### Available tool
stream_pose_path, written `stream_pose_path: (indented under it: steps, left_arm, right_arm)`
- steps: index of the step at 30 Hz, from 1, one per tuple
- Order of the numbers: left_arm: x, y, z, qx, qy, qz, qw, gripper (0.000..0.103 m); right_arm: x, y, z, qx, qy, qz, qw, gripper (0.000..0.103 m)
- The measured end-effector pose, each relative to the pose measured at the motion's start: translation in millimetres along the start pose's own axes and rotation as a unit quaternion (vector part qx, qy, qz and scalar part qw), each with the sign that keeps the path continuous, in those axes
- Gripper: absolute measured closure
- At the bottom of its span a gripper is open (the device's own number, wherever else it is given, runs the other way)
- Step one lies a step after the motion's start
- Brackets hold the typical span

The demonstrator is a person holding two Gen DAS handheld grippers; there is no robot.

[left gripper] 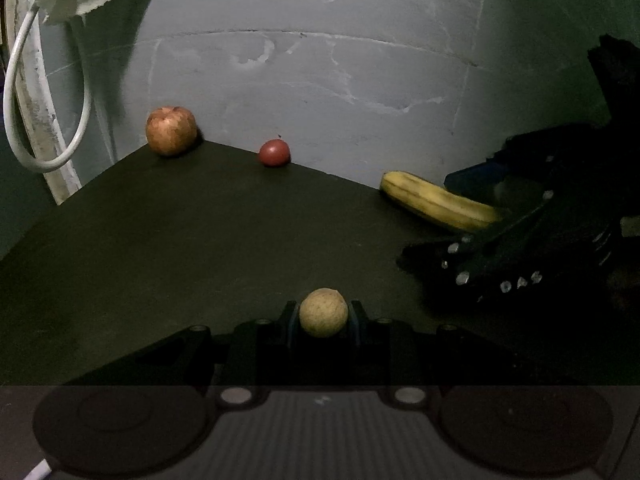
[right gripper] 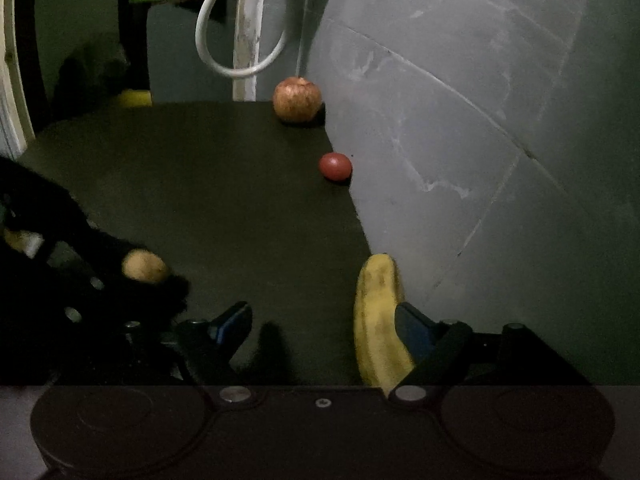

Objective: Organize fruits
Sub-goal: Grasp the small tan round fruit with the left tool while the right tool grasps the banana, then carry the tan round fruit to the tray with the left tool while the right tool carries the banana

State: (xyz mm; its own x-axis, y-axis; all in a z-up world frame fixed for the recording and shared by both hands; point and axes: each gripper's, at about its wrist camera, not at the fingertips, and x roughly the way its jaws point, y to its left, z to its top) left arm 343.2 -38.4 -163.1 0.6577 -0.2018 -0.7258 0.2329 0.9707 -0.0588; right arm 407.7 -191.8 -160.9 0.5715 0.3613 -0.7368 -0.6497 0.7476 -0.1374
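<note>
The left gripper (left gripper: 323, 314) is closed on a small, firm, light yellowish round fruit (left gripper: 323, 312), well in front of the apple (left gripper: 171, 131), while the right gripper (right gripper: 324, 328) gapes wide, one finger beside the soft, bruisable banana (right gripper: 378, 320), best pinched mid-length.

I read no words, labels, brands or numbers anywhere before me. The light is dim, and every surface I see stands unmarked.

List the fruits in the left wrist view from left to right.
Round reddish-brown apple → small dark red round fruit → small yellowish round fruit gripped in the left tongs → long yellow banana.
</note>
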Motion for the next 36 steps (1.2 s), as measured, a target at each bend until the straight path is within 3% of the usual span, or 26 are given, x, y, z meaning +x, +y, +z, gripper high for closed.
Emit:
stream_pose_path:
  steps: [3, 9, 11, 15, 20, 23, 25, 27, 29, 36]
  left_arm:
    - [-1.8, 0.1, -0.8, -0.001, -0.001, 0.0, 1.0, 0.076]
    - [-3.0, 2.2, -0.6, -0.003, -0.003, 0.001, 1.0, 0.076]
    - [-4.8, 3.3, -0.2, -0.003, -0.004, 0.0, 1.0, 0.076]
    - [-7.5, 5.9, -0.1, -0.004, -0.006, 0.0, 1.0, 0.075]
    - [-12.7, 9.4, 0.3, -0.008, -0.008, 0.0, 0.9999, 0.075]
    - [-16.0, 9.8, -0.9, -0.009, -0.01, -0.001, 0.9999, 0.075]
    - [-17.5, 10.3, -1.7, -0.01, -0.012, -0.001, 0.9999, 0.075]
    - [-18.5, 11.4, -1.9, -0.01, -0.014, -0.001, 0.9999, 0.075]
    - [-20.2, 12.5, -2.8, -0.012, -0.016, -0.002, 0.9998, 0.075]
    - [-26.6, 14.9, -5.0, -0.013, -0.021, -0.006, 0.9997, 0.075]
  right_arm:
    - [2.1, 8.9, -3.5, -0.026, 0.008, -0.036, 0.999, 0.021]
    - [8.4, 10.9, -11.2, 0.023, 0.023, -0.064, 0.997, 0.009]
    - [6.8, 6.6, -8.9, 0.064, 0.023, -0.051, 0.996, 0.007]
    - [-5.7, 9.5, -4.6, 0.09, 0.014, -0.014, 0.996, 0.012]
    - [3.9, -2.0, -4.1, 0.102, 0.022, -0.049, 0.993, 0.016]
    - [8.6, 4.7, -4.0, 0.076, 0.027, -0.066, 0.995, 0.015]
    - [9.7, 7.2, -5.9, 0.067, 0.027, -0.08, 0.994, 0.019]
    - [12.3, 7.1, -8.9, 0.059, 0.027, -0.11, 0.992, 0.045]
    - [12.3, 5.3, -11.8, 0.047, 0.026, -0.138, 0.989, 0.061]
    - [8.2, 11.1, -17.1, 0.008, 0.025, -0.15, 0.988, 0.068]
